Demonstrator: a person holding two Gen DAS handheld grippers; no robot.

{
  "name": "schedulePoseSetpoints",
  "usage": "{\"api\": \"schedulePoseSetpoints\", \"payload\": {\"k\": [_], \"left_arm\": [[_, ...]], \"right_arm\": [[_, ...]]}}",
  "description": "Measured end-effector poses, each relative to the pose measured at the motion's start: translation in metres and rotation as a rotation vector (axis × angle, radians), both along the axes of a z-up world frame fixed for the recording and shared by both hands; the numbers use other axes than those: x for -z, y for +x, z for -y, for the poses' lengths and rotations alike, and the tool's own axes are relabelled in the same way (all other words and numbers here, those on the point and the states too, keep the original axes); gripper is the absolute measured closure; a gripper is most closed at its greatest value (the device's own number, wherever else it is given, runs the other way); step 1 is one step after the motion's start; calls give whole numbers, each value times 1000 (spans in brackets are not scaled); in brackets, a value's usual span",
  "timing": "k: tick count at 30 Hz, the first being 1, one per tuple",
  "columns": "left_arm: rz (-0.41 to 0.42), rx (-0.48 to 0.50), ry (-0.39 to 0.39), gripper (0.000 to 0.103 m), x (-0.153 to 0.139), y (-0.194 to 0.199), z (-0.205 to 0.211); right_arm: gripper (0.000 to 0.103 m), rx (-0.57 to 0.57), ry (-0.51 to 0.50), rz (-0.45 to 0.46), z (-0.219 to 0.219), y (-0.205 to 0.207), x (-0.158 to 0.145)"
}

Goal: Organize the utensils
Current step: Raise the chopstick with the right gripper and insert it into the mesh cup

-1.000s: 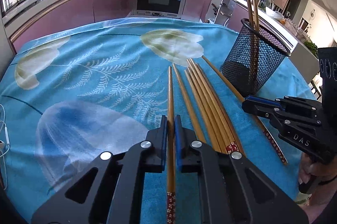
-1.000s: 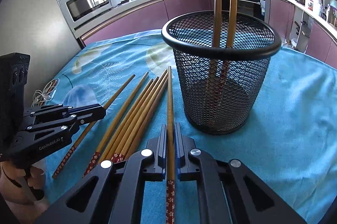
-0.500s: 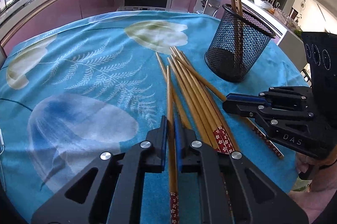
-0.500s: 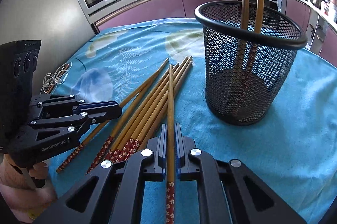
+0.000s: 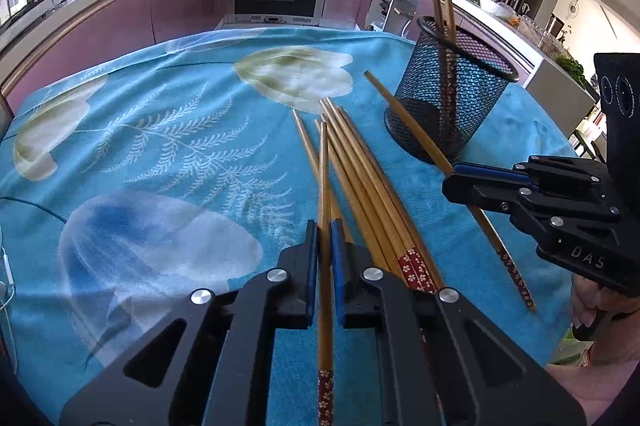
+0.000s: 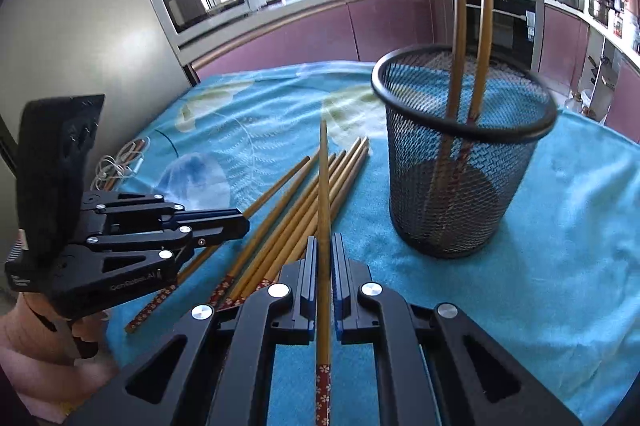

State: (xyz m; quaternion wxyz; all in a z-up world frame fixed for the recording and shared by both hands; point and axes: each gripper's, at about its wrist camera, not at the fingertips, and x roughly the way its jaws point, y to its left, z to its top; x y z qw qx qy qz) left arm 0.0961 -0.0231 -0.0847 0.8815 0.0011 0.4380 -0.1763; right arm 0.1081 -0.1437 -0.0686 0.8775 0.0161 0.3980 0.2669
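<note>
— Left wrist view: what is clamped by the left gripper (image 5: 325,246)?

— One slim wooden chopstick with a red flowered end (image 5: 325,210) is pinched there, its tip raised over the loose bundle of wooden chopsticks (image 5: 360,182) lying on the blue floral tablecloth (image 5: 160,154).

— And the right gripper (image 6: 324,258)?

— It is pressed onto another raised wooden chopstick (image 6: 324,210). Far right, two chopsticks are held upright in the black wire-mesh cup (image 6: 460,162).

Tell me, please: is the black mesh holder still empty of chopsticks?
No: in the right wrist view, two chopsticks already stand inside the black mesh holder, leaning against its rim.
</note>
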Motion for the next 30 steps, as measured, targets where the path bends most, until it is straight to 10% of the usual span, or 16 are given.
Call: {"api": "schedulePoseSetpoints", "payload": {"k": [30], "left_arm": [[370,90,-295,96,-166,-14,10]], "right_arm": [[97,110,179,332,75,-7,-127]]}}
